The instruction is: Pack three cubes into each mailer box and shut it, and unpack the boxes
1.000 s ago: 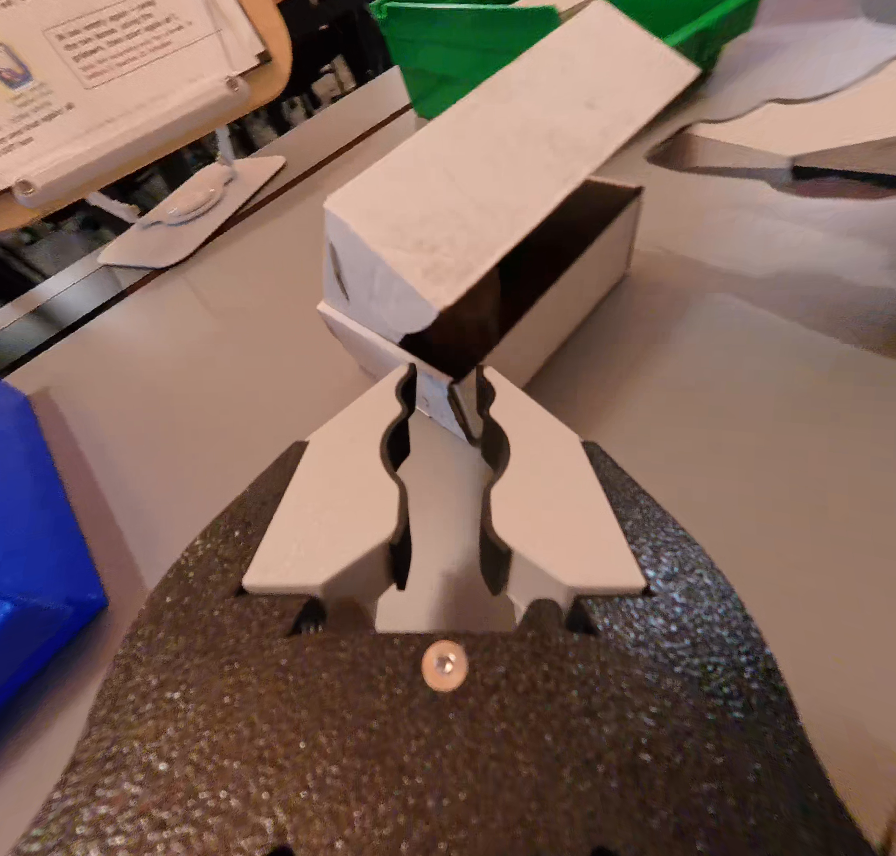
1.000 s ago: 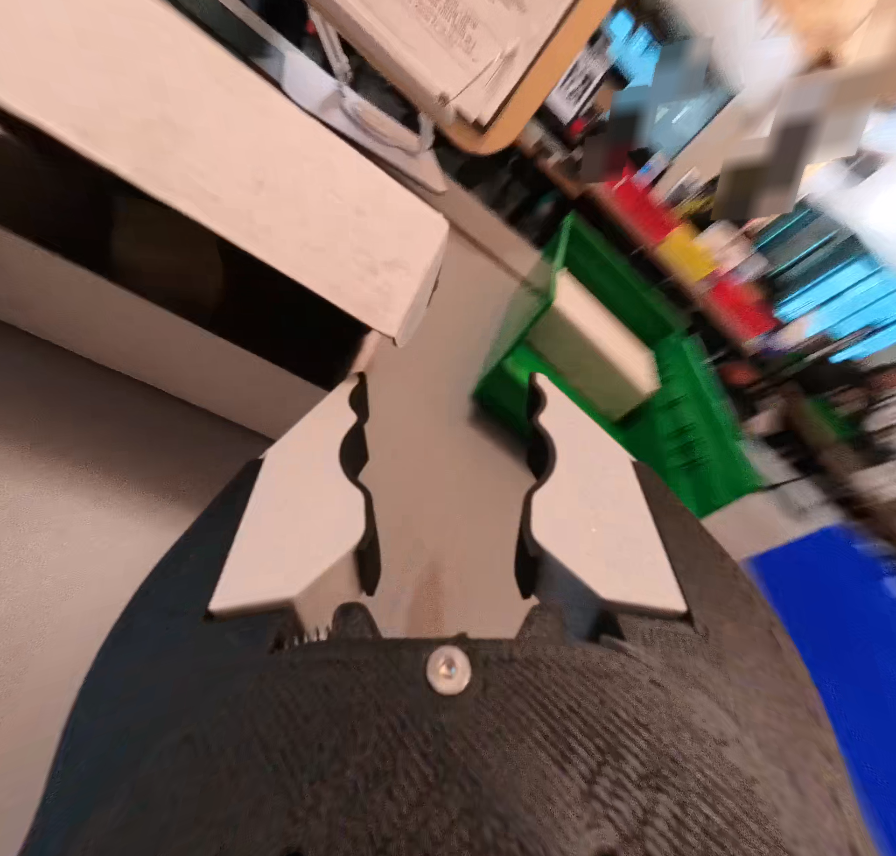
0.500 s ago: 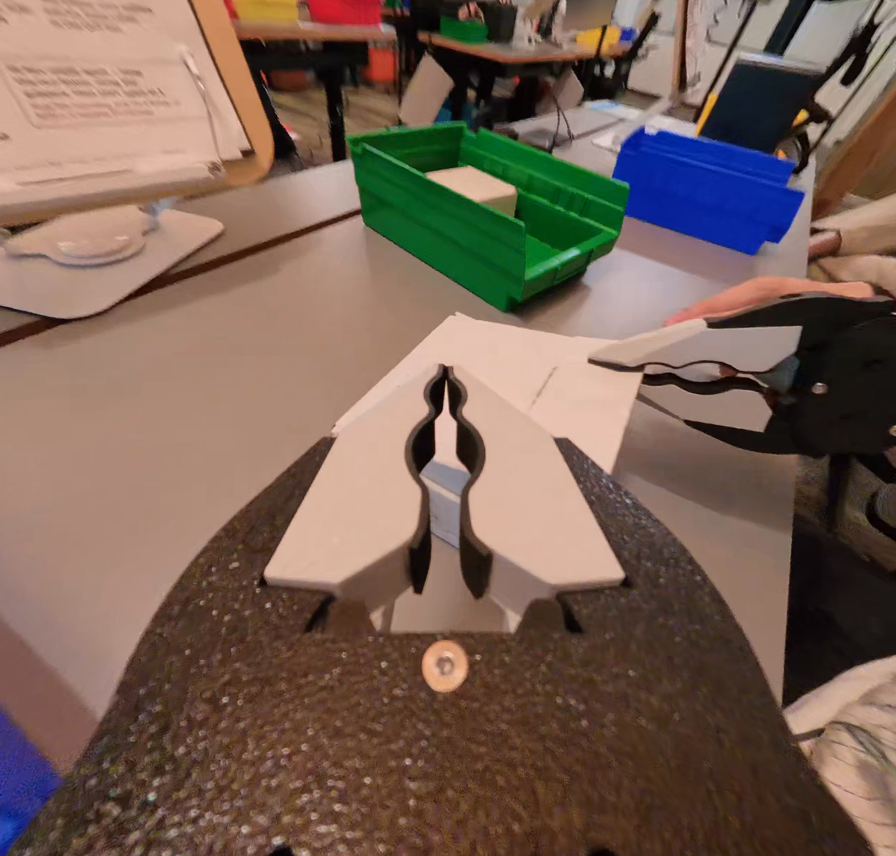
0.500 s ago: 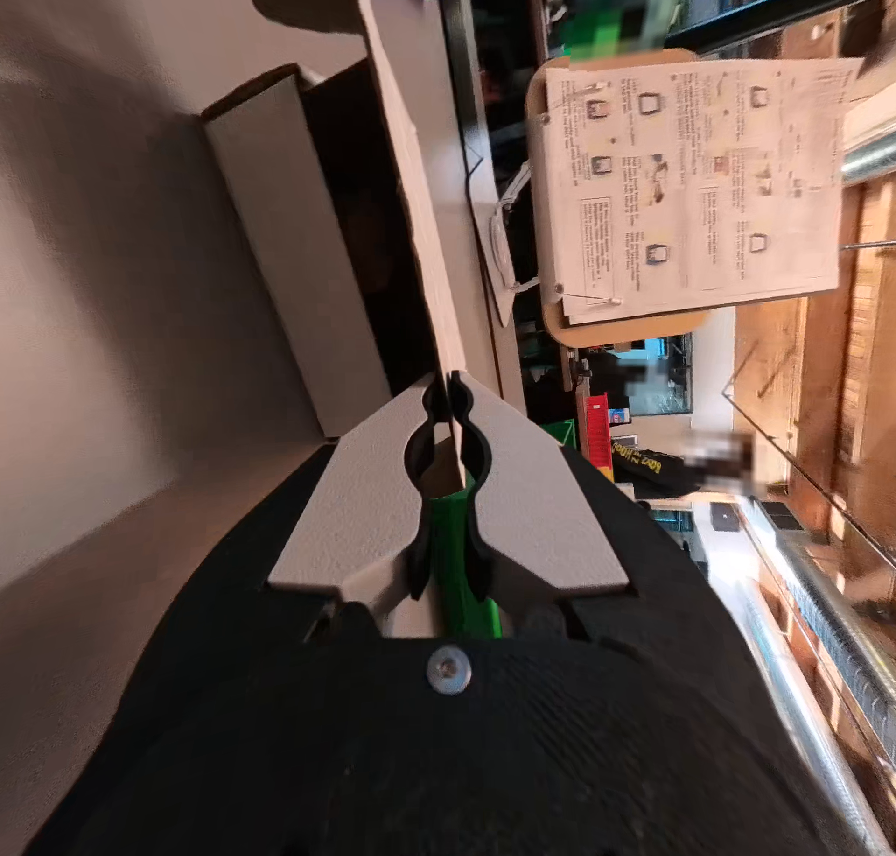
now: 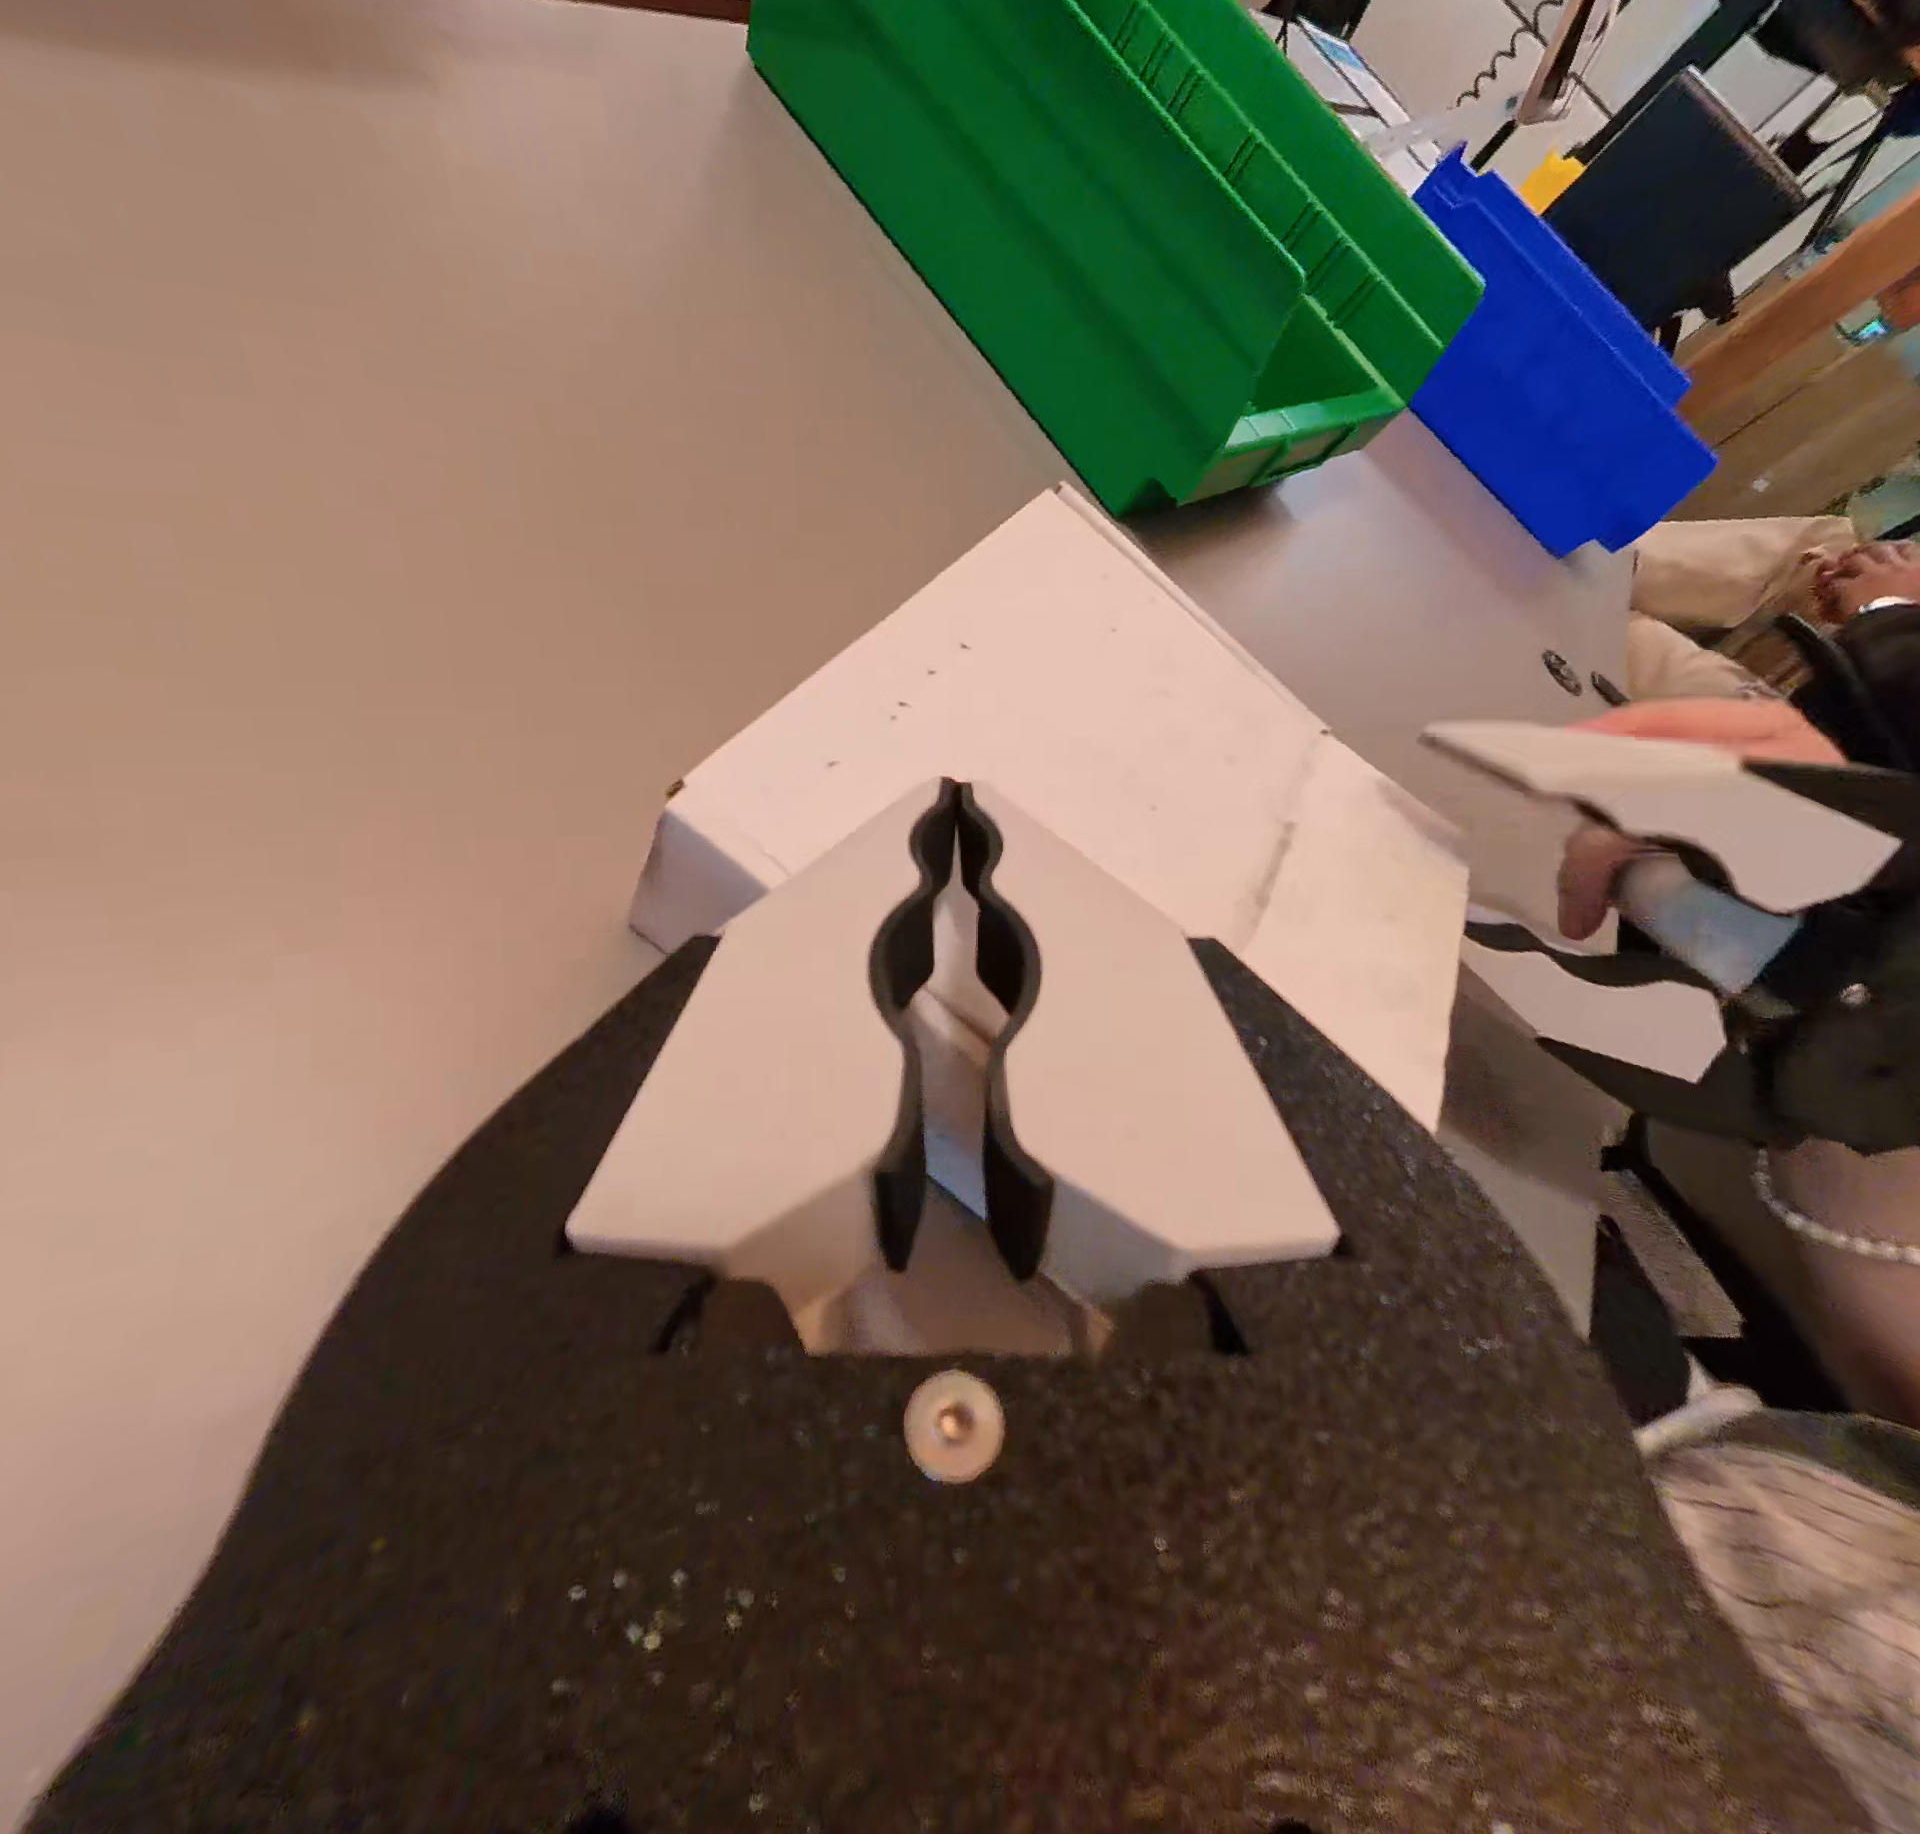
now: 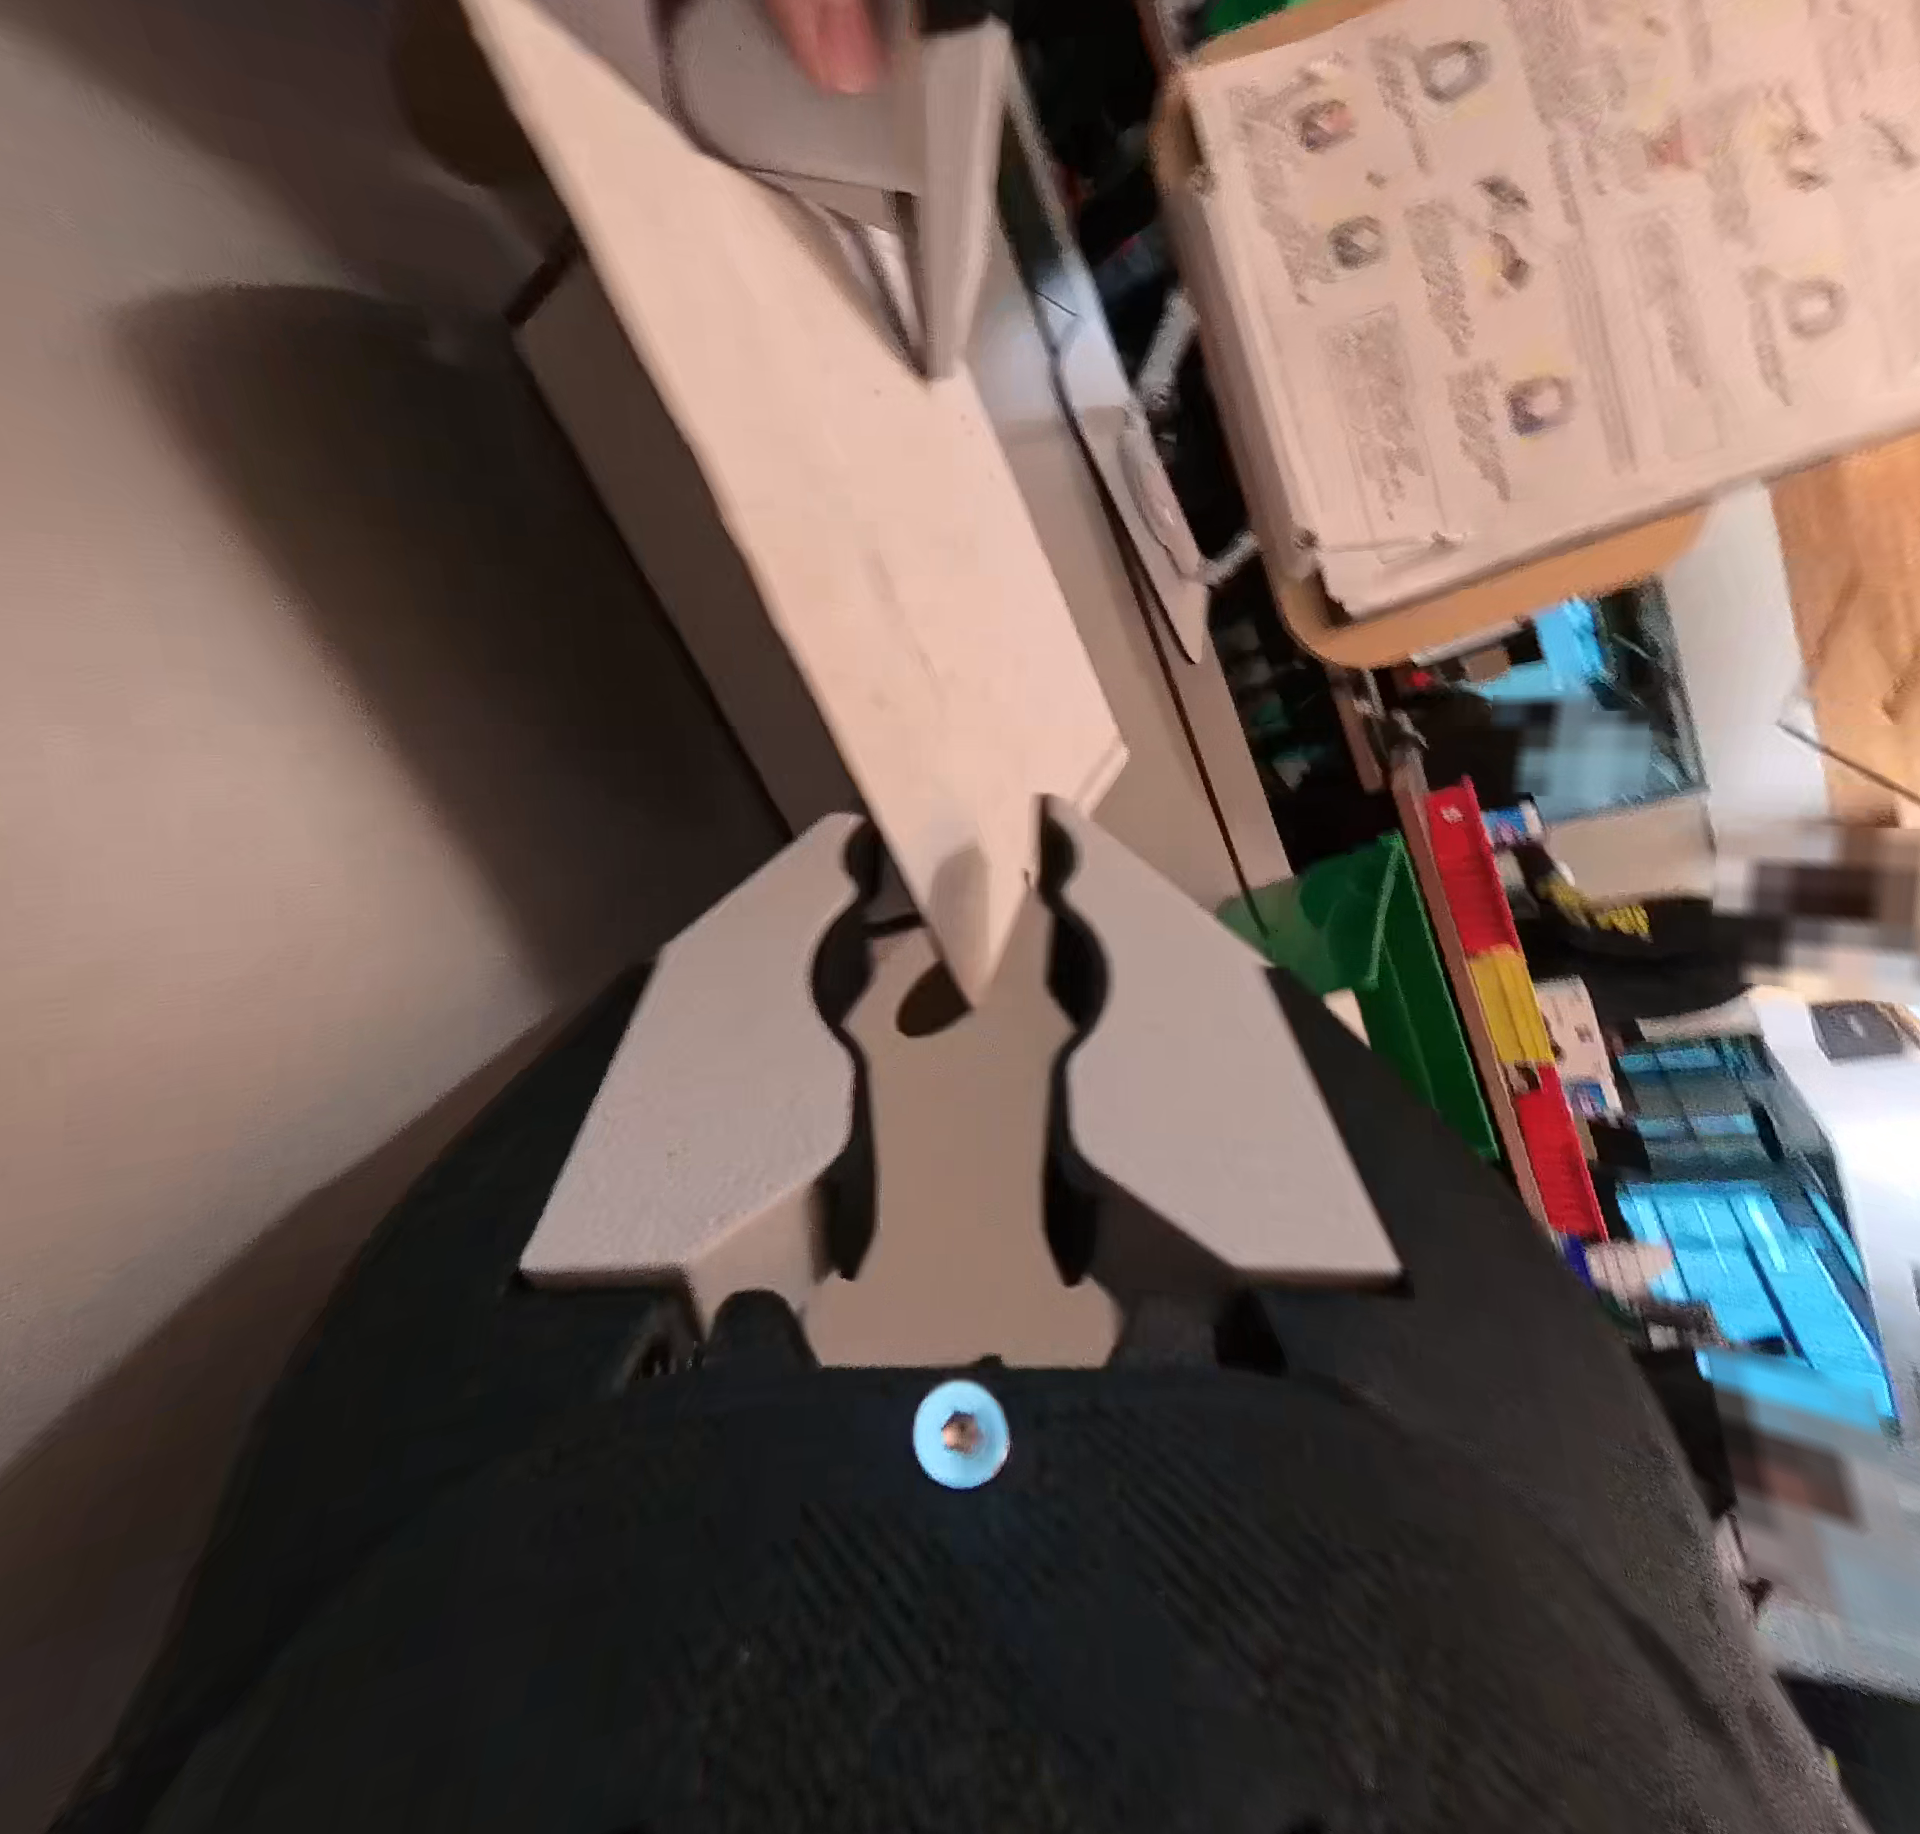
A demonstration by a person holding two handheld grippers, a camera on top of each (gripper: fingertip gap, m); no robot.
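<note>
A white mailer box [image 5: 1039,704] lies on the grey table [image 5: 416,434] with its lid [image 6: 810,496] down over the body. No cubes are in view; the box's inside is hidden. My left gripper [image 5: 954,797] is shut at the lid's near end, with a white flap of the lid showing between its fingers. It also shows in the right wrist view [image 6: 935,350], tip on the lid. My right gripper [image 6: 951,818] is open, with a corner of the lid between its fingers. It also shows in the left wrist view [image 5: 1455,839], at the box's right end.
A green bin [image 5: 1091,174] stands just behind the box and a blue bin [image 5: 1538,371] to its right, near the table edge. A clipboard with a printed sheet [image 6: 1558,226] stands on a stand at the back. A person's fingertip [image 6: 821,8] rests on the left gripper.
The left gripper shut on the lid's flap and brought the raised lid down over the box. The right gripper, shut on the lid's edge half a second ago, has opened.
</note>
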